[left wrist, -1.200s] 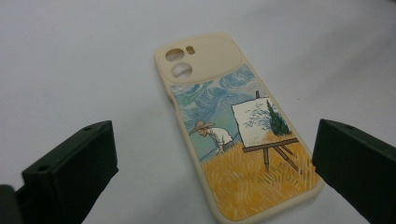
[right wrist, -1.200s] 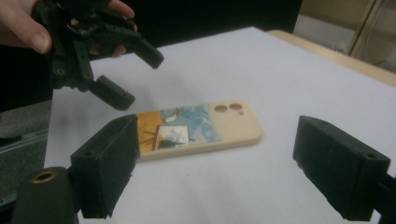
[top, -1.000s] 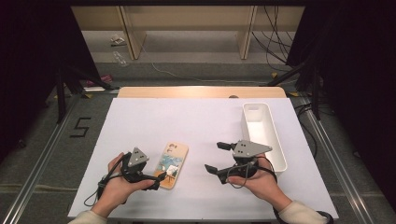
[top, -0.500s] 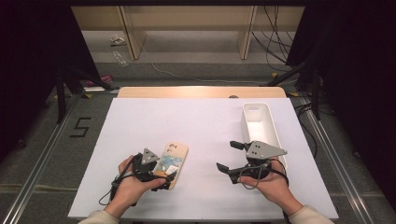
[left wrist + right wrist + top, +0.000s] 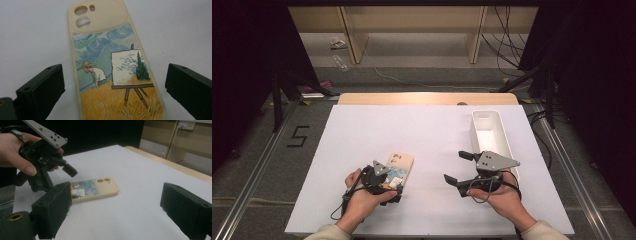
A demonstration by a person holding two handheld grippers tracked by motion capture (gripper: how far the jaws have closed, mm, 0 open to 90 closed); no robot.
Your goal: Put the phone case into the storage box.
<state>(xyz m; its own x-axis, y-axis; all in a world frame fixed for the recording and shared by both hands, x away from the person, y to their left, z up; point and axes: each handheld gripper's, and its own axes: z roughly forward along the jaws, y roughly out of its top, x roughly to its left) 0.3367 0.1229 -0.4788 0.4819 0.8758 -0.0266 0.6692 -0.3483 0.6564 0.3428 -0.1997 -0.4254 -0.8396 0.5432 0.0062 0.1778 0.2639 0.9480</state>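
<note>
A cream phone case (image 5: pixel 400 165) printed with a painter in a wheat field lies flat on the white table, camera holes pointing away from me. My left gripper (image 5: pixel 392 180) is at its near end. In the left gripper view the phone case (image 5: pixel 110 75) runs up between the two black jaws of the left gripper (image 5: pixel 112 87), which stand open with a gap on each side. My right gripper (image 5: pixel 455 166) hovers open to the right of the case, nothing between its jaws. The right gripper view has its own open jaws low in front (image 5: pixel 117 212), the phone case (image 5: pixel 100 186) beyond them and the left gripper (image 5: pixel 50 167) over its end.
A long white tray (image 5: pixel 503 137) stands at the right of the table (image 5: pixel 412 125), just beyond my right hand. A wooden edge (image 5: pixel 427 98) runs along the table's far side. Cables and shelf legs lie on the floor behind.
My left gripper has moved right and down onto the near end of the phone case, which now lies between its jaws. The right gripper has shifted slightly to the right.
</note>
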